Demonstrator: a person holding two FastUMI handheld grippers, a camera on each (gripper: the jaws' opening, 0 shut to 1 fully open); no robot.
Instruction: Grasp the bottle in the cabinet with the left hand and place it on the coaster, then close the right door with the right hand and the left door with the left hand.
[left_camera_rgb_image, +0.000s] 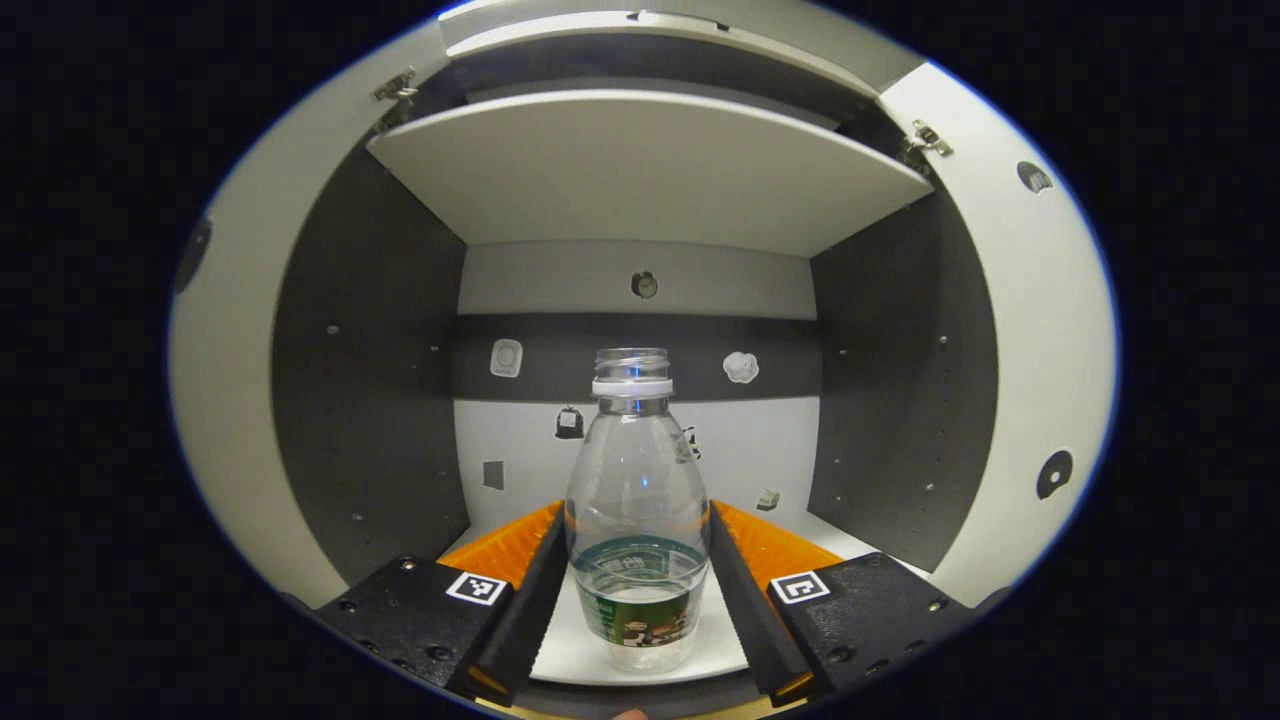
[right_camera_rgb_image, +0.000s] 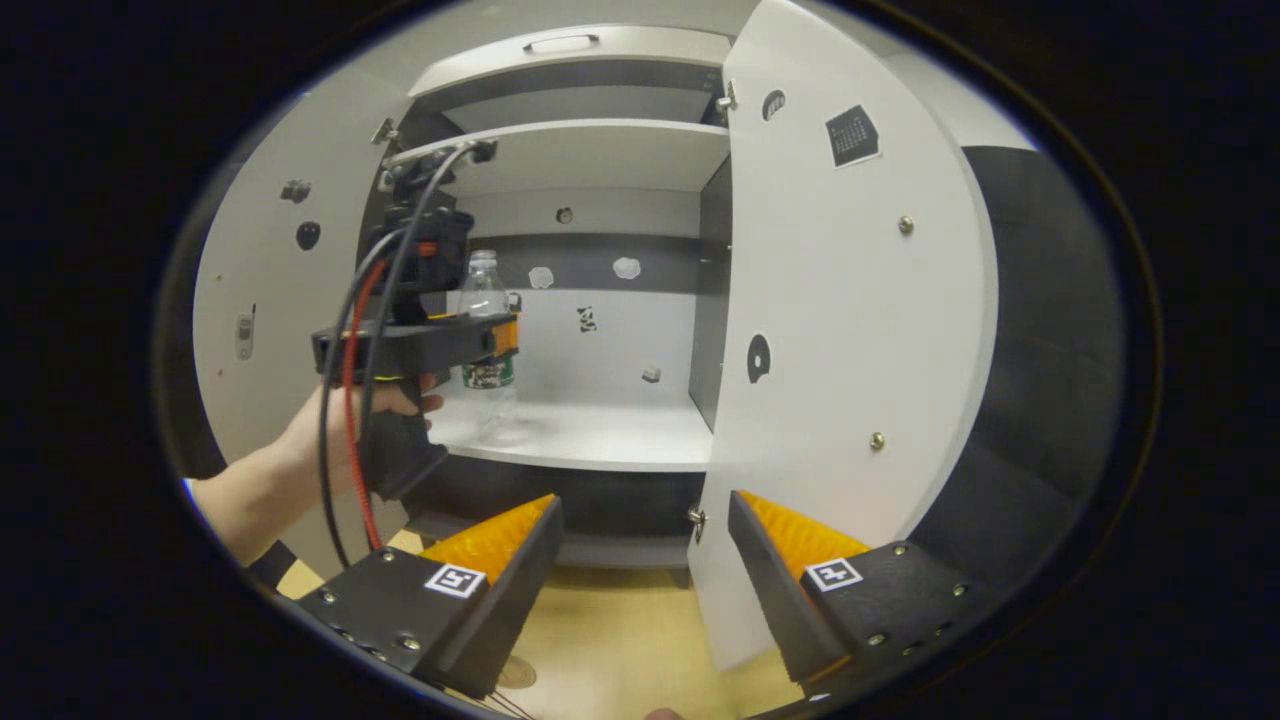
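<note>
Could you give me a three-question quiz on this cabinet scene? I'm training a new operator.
1. True or false: the water bottle has a cap on.
2. Which gripper has the bottle between its fingers: A left gripper, B right gripper?
3. Fill in: the right door is ___.

Key: 1 false, its neck is uncapped. 2 A. 3 open.
</note>
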